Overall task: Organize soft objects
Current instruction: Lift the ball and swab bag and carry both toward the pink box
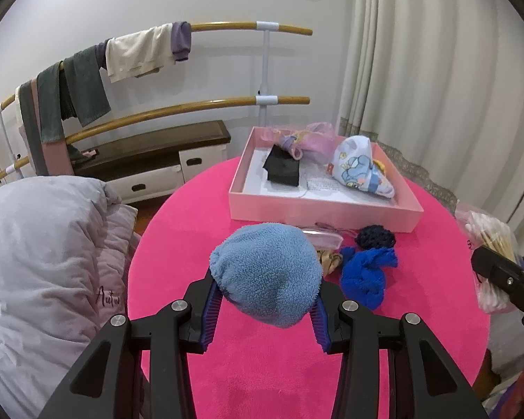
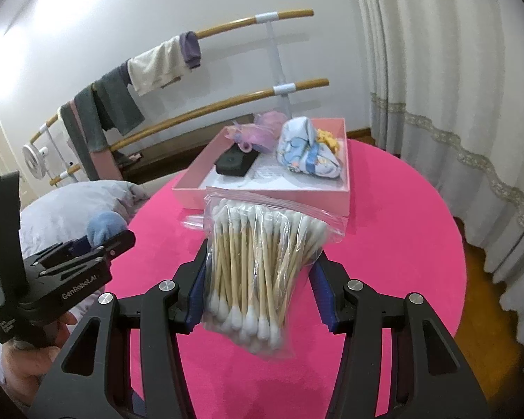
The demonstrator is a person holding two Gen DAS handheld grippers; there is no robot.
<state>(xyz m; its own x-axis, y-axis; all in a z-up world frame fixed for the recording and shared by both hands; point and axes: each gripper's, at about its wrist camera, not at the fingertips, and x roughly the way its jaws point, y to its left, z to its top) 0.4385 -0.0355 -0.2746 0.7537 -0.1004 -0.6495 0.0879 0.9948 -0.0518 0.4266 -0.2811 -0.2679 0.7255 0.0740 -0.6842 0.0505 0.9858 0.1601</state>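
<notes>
- Your left gripper [image 1: 265,300] is pinching one light-blue fleece bundle [image 1: 267,272], held above the near half of the round pink table [image 1: 262,377]; it is not yet in the box.
- Your right gripper [image 2: 258,289] is clamped on one clear zip bag of cotton swabs [image 2: 258,262], also held over the table, short of the box.
- The pink box [image 1: 318,214] sits at the table's far edge. Counted inside: one black folded item [image 1: 284,169], one pink-purple gauzy bundle [image 1: 307,138], one cartoon-print cloth bundle [image 1: 361,167], one white knitted piece [image 1: 319,183] on the floor of the box. A yellow item shows at its far right corner in the right wrist view; I cannot identify it.
- Left loose on the table, just before the box's near wall: one royal-blue bundle [image 1: 365,276], one dark navy knitted piece [image 1: 375,237], one beige item [image 1: 328,260] partly hidden, and one clear pouch [image 1: 326,237].
- Judgement: roughly half done; two items in hand and about four on the table are outstanding.
</notes>
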